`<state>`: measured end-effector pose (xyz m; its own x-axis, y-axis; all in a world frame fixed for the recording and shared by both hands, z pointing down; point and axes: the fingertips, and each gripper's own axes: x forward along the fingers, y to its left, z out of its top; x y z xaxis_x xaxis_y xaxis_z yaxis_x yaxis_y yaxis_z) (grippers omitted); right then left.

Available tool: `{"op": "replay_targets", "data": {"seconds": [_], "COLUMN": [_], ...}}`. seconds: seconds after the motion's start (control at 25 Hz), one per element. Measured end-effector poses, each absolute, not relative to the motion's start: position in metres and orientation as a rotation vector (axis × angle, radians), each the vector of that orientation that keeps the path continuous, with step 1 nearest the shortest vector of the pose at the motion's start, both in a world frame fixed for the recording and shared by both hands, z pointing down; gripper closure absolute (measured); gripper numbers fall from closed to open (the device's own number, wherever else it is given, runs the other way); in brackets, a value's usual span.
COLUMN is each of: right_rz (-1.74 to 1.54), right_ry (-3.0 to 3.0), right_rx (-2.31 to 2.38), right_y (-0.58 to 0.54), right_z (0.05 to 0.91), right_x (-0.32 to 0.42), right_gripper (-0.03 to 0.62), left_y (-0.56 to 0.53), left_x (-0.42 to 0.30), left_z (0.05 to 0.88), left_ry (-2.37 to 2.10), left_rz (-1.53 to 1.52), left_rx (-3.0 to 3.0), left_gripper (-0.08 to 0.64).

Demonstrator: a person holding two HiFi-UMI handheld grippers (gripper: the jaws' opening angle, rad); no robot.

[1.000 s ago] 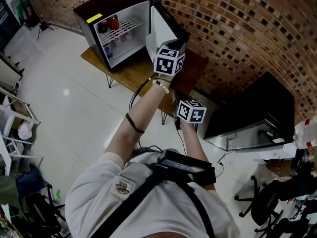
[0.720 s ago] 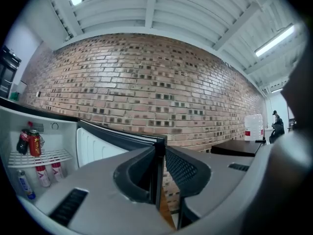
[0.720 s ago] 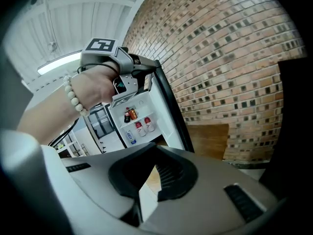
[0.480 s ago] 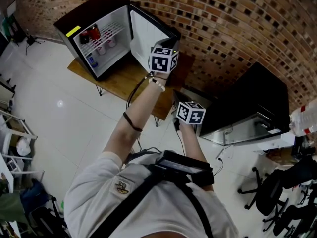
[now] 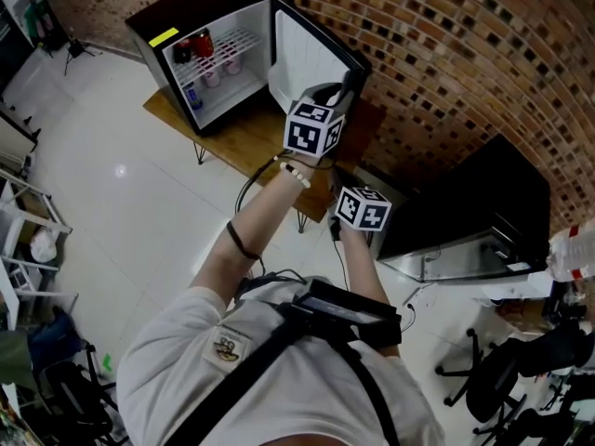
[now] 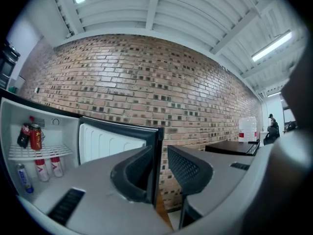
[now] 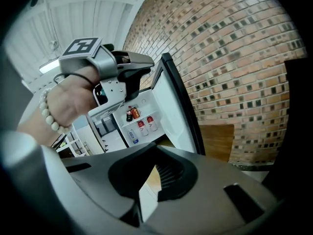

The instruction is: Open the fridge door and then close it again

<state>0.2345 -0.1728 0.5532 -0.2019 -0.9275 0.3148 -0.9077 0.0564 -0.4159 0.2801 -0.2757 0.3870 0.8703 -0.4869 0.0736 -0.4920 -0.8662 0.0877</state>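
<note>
A black mini fridge (image 5: 200, 12) stands on a low wooden table (image 5: 251, 137) with its white-lined door (image 5: 311, 49) swung open. Red cans and bottles (image 6: 35, 136) sit on its shelves. My left gripper (image 5: 337, 89) is at the door's free edge. In the left gripper view that edge (image 6: 157, 151) stands between the fingers (image 6: 188, 168), with a gap on the right side. The left gripper's (image 6: 159, 168) jaws are opening. My right gripper (image 7: 146, 180) is shut and holds nothing. Its marker cube (image 5: 363, 207) hangs nearer to me, below the left hand.
A brick wall (image 5: 446, 54) runs behind the fridge. To the right stands a black cabinet (image 5: 483, 193), with office chairs (image 5: 521, 379) at the lower right. White tiled floor (image 5: 121, 184) spreads to the left, where shelving (image 5: 23, 221) stands.
The head view swung left and then back. The left gripper has stayed at the door's free edge, and the right gripper has kept its place below it.
</note>
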Motion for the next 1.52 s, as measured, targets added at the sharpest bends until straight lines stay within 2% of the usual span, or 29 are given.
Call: {"op": "replay_targets", "data": {"seconds": [0.4,0.68,0.8,1.08,1.52], "right_rz": [-0.811,-0.747,-0.745,-0.790,-0.795], "right_ry": [2.391,2.517,2.537,2.541,2.464], "right_rx": [-1.802,-1.750,-1.729,-1.704,-1.777], "right_y": [-0.195,-0.193,-0.193,-0.179,-0.174], "right_z": [0.538,0.534,0.534,0.541,0.541], "right_x": [0.170,0.119,0.104,0.094,0.101], "right_gripper": [0.589,0.589,0.589,0.589,0.589], "left_y": [-0.255,-0.240,-0.231,-0.206,-0.207], "left_x": [0.132,0.027,-0.003,-0.024,-0.033], "left_z": [0.427,0.463,0.485,0.518,0.515], "left_ry": [-0.973,-1.156,-1.179,-1.136,-1.085], "left_rz": [0.097,0.201,0.248,0.294,0.269], "left_rx": [2.814,2.732,2.681,2.651,2.674], "left_gripper": [0.474,0.560,0.560,0.560,0.560]}}
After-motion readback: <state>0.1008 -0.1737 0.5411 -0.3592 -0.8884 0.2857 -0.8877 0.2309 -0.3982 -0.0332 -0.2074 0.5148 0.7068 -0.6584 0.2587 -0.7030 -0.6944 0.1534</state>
